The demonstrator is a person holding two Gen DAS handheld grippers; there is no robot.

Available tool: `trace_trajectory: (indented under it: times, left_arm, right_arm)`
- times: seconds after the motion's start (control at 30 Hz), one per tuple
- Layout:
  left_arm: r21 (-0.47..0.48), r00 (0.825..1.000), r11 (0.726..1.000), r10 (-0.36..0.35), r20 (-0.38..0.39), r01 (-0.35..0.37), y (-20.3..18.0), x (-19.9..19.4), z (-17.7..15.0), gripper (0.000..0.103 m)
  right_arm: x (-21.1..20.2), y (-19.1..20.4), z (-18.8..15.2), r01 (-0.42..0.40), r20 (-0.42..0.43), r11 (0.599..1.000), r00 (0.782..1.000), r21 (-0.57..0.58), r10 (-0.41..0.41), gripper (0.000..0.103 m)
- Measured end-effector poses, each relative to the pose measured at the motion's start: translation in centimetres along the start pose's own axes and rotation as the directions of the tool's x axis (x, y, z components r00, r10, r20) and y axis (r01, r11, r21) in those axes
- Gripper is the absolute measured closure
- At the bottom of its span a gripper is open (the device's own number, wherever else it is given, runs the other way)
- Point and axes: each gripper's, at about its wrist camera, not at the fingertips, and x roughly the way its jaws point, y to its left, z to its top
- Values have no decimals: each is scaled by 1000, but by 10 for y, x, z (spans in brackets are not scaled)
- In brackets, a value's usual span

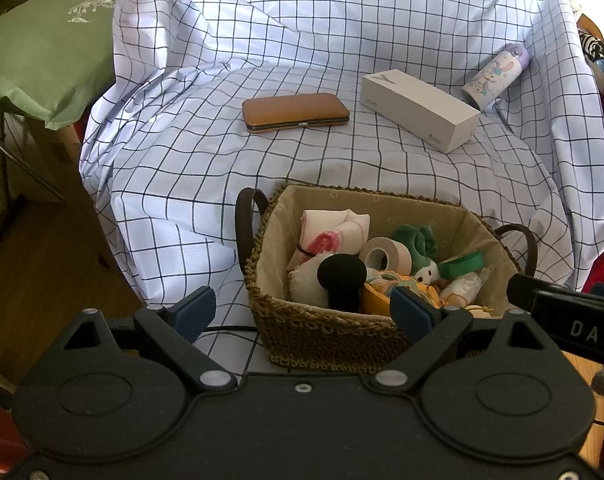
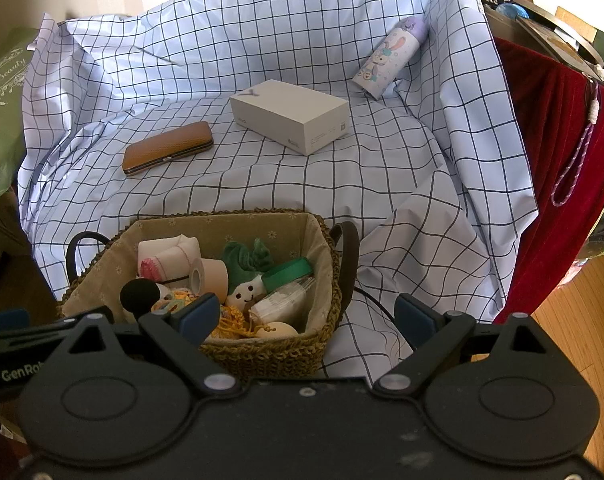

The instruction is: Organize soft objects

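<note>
Woven straw, cloth-lined: basket (image 1: 326, 332) down front on the checked sheet (image 1: 302, 60), packed with soft things. Rolled white cloth (image 1: 334, 224) at the back, green-topped plush toy (image 2: 245, 276) in the middle, tape roll (image 1: 378, 254) between them, black foam ball (image 1: 342, 270) near the front rim. Left gripper (image 1: 308, 308) hanging over the near edge, fingers (image 1: 195, 306) spread wide, nothing between. Right gripper (image 2: 306, 316) just beside the basket's right handle, fingers (image 2: 416, 318) wide apart too, empty. Further back on the sheet, well apart from the basket: brown case (image 2: 167, 148), white box (image 2: 289, 116), printed bottle (image 2: 390, 56) lying tilted.
</note>
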Motion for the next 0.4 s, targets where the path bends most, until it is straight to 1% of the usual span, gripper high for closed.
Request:
trace_trajectory:
  times: [0.17,0.4]
  left_arm:
    - [-1,1000,1000,8,2,-8,0,-1,1,12]
    - [-3,1000,1000,3,-2,-3,0,0,1,12]
  right_arm:
    - [0,-1,1,0,-1,1000,1000,2,0,8]
    - [0,-1,1,1,-5,1000,1000,6,-1,8]
